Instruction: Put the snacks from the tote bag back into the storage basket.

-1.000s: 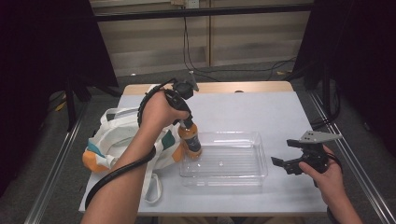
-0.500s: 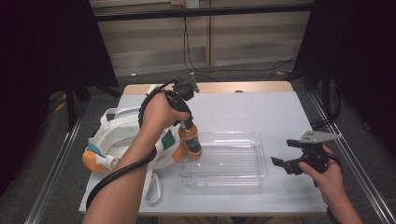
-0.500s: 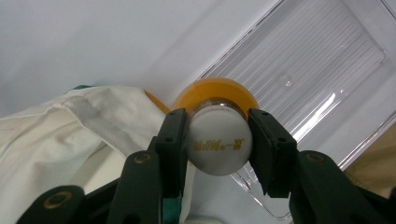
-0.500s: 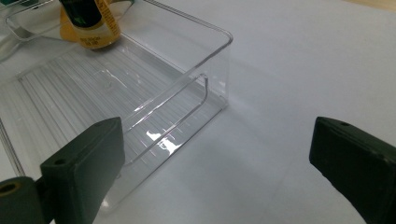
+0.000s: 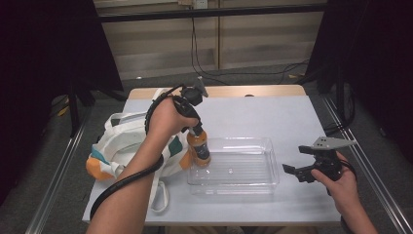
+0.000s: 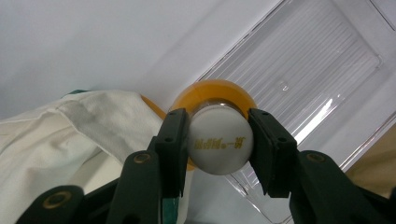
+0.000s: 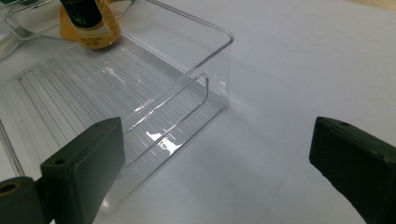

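An orange bottle (image 5: 200,147) with a white cap (image 6: 219,140) stands upright at the left end of a clear plastic tray (image 5: 243,171). Its base is inside the tray's wall; whether it rests on the tray floor I cannot tell. My left gripper (image 5: 197,130) points down from above and is shut on the bottle's cap, one pad on each side (image 6: 218,142). In the right gripper view the bottle (image 7: 91,23) shows at the tray's (image 7: 140,88) far end. My right gripper (image 5: 293,173) rests on the table just right of the tray, jaws open (image 7: 219,154), nothing between them.
A white cloth bag (image 5: 122,141) with teal and orange patches lies left of the tray, touching the bottle's side (image 6: 70,140). The grey table (image 5: 272,117) stretches behind the tray. Metal rails run along both table sides.
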Tool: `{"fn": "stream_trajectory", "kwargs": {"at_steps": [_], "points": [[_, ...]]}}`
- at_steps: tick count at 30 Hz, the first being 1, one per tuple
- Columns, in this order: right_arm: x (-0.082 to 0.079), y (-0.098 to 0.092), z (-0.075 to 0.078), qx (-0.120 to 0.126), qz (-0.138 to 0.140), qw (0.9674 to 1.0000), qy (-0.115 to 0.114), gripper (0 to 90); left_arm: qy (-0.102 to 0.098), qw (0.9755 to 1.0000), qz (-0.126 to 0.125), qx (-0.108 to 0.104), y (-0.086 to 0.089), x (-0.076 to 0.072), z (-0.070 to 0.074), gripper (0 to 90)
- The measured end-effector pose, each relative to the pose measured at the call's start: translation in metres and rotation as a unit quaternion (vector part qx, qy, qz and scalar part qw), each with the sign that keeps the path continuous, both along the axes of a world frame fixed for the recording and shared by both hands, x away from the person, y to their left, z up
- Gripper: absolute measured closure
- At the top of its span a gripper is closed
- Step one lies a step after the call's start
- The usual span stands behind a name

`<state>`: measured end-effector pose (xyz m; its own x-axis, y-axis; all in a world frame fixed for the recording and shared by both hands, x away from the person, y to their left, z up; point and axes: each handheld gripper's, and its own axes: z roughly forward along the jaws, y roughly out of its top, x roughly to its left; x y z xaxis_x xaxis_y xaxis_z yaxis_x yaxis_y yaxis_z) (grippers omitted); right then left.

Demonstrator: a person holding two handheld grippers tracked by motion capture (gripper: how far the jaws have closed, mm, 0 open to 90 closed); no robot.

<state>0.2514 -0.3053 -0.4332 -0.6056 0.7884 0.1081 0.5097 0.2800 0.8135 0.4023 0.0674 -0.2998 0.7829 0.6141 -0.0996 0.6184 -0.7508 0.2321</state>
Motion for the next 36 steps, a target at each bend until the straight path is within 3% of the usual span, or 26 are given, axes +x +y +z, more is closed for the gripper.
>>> {"fn": "stream_trajectory", "kwargs": {"at_steps": [24, 36], "points": [[-0.008, -0.006, -0.001, -0.005, -0.009, 0.9999, 0.002, 3.1, -0.002, 0.9995, -0.005, -0.030, -0.005, -0.007, -0.007, 56.5], [-0.010, -0.008, -0.002, -0.002, -0.016, 0.9999, 0.004, 3.1, -0.006, 0.9995, -0.013, -0.028, -0.004, -0.008, -0.008, 55.1]]}}
